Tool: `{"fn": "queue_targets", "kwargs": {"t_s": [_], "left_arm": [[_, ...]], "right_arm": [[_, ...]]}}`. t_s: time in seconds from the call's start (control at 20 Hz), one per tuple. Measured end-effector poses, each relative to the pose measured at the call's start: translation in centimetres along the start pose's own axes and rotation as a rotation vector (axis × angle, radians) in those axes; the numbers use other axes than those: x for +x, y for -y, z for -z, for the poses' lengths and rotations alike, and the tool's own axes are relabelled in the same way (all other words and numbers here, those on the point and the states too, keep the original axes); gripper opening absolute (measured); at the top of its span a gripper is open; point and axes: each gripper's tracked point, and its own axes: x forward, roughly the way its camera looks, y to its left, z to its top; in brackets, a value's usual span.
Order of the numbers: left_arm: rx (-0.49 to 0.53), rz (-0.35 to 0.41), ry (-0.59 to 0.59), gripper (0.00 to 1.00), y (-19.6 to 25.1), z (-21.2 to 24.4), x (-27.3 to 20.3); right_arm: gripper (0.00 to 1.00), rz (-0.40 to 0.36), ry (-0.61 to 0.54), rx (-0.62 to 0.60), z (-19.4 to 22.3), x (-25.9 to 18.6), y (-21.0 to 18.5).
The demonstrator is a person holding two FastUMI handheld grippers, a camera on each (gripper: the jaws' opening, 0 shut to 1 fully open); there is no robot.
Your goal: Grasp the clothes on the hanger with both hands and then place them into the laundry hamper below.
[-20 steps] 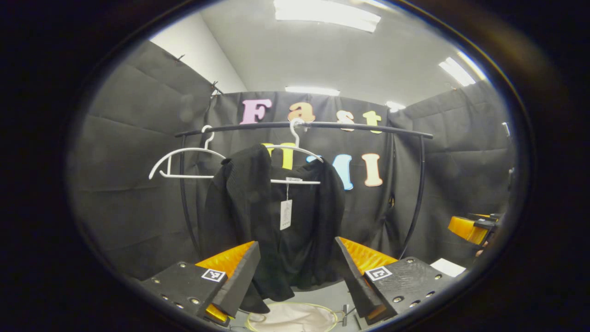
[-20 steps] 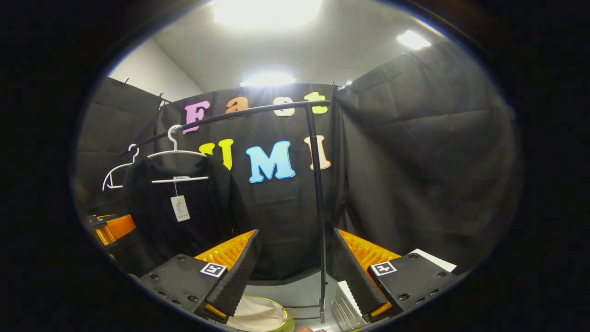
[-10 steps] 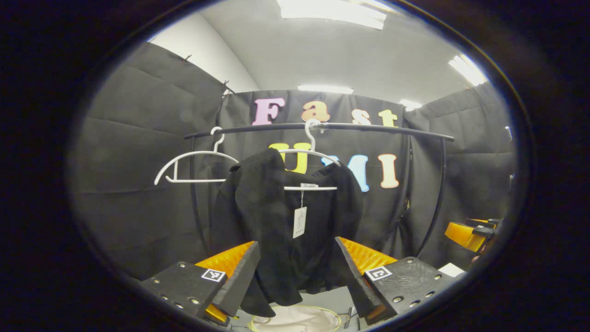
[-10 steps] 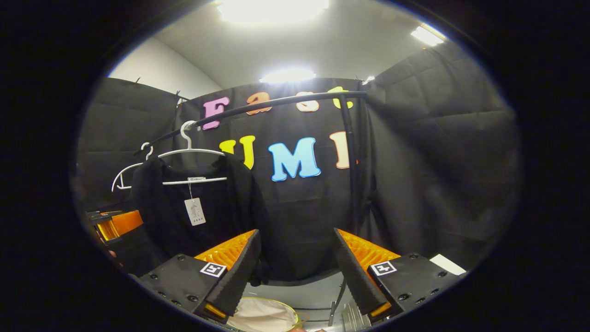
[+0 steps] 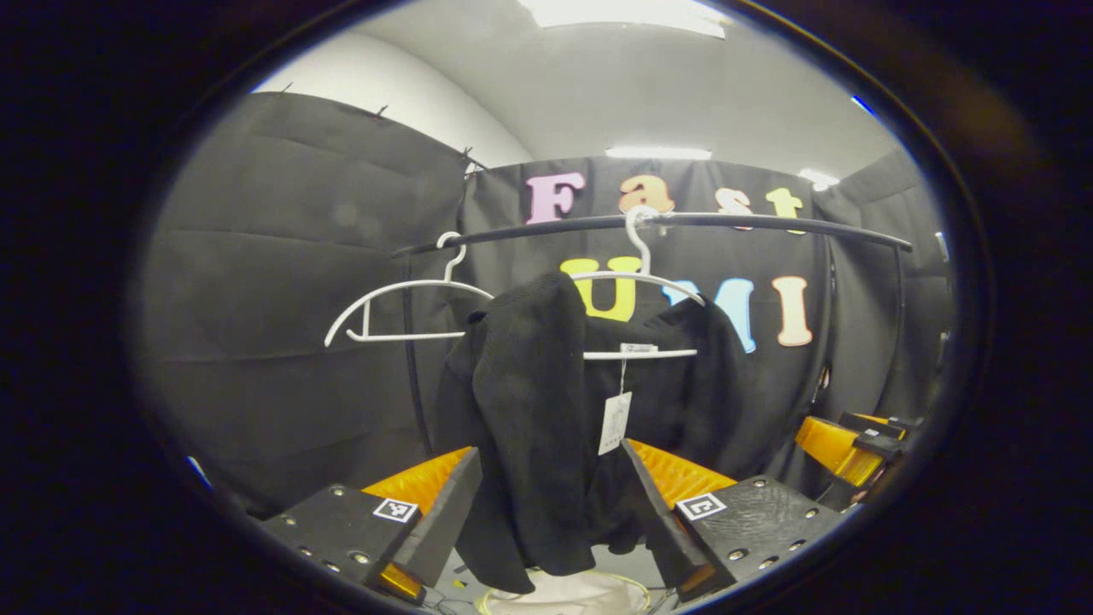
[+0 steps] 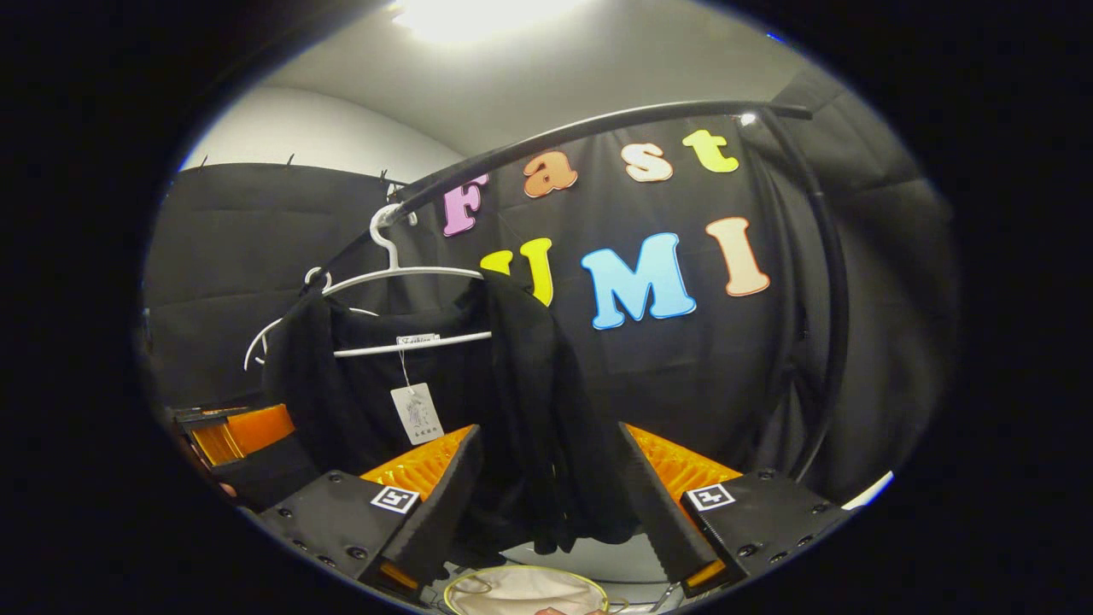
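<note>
While the black knitted garment (image 5: 546, 410) hung on its white wire hanger (image 5: 639, 295) above the pale round hamper (image 6: 525, 591), I held both the left claw (image 5: 551, 487) and right claw (image 6: 546, 487) wide open and empty; grasping and placing remained.

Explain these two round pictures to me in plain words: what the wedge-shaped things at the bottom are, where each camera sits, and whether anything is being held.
A person holds a two-finger gripper in each hand, and a fisheye camera rides on each. The left gripper view looks along the left gripper; the right gripper view looks along the right gripper. The wedges are their fingers.

A black garment with a paper tag hangs on a white hanger from a black rail. A second hanger is bare. The laundry hamper sits below.

Nothing is held: both grippers are open, with the garment's edges seen between their fingers.
</note>
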Motion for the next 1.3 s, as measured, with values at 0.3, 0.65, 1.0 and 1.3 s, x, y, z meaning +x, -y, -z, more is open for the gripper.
{"fn": "queue_targets", "kwargs": {"t_s": [0.3, 0.65, 1.0, 1.3], "left_arm": [[-0.039, -0.125, -0.031, 0.94, -0.9, 0.8, 3.7], [-0.096, -0.196, -0.053, 0.95, -1.6, 2.1, 6.3], [-0.083, -0.198, -0.039, 0.94, -0.4, 1.9, 9.1], [-0.065, -0.207, -0.046, 0.94, 0.1, 2.1, 11.0]], "right_arm": [[0.98, -0.053, -0.003, 0.013, -0.7, 6.3, -0.5], [0.98, -0.137, -0.046, -0.003, 0.3, 11.1, -2.5], [0.98, -0.172, -0.058, -0.038, 1.0, 14.2, -3.5], [0.98, -0.160, -0.077, -0.021, 1.4, 16.4, -3.3]]}}
